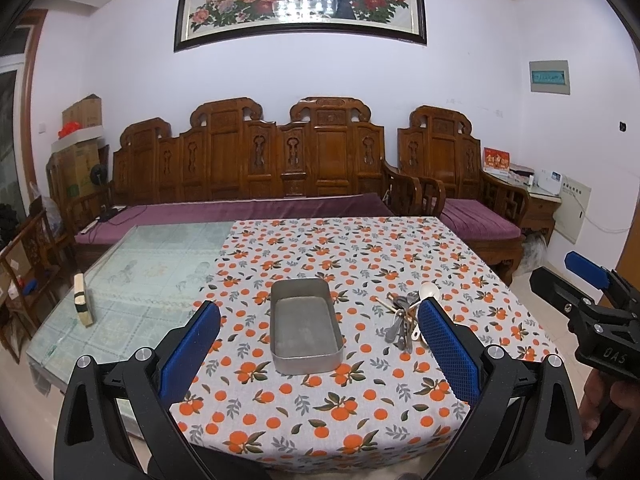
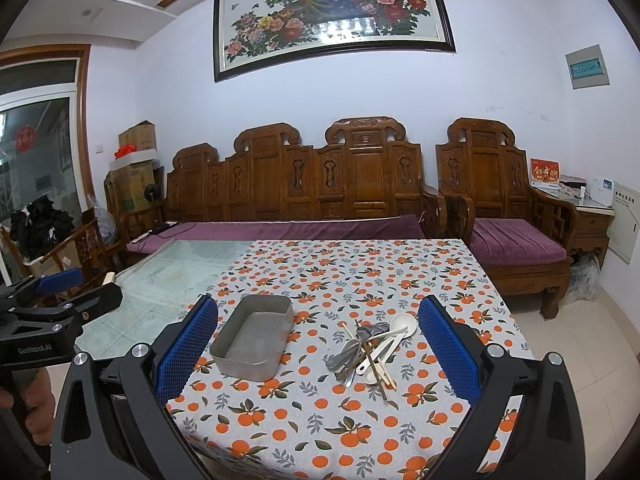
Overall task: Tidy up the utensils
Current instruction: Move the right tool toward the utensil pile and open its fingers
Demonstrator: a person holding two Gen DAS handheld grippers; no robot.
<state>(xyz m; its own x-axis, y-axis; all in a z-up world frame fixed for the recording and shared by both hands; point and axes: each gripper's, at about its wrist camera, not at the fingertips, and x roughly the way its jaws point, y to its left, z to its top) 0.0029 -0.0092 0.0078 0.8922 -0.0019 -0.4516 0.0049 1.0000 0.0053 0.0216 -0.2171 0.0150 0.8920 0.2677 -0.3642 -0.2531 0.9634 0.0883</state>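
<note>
left gripper (image 1: 318,326) apart | right gripper (image 2: 318,326) apart | tin (image 2: 253,337) beside utensils (image 2: 370,350)

The glass-topped counter (image 2: 168,276) is being partly covered by an orange-print cloth (image 2: 360,280). An empty metal tray (image 2: 252,338) and a utensil pile (image 2: 370,350) are being carried on the cloth, near each other but apart.

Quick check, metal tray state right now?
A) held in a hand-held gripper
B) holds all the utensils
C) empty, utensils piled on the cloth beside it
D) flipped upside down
C: the metal tray sits open side up with a bare bottom, and the utensil pile of spoons and chopsticks lies on the tablecloth to its right; neither the left hand-held gripper nor the right hand-held gripper holds anything.
</note>
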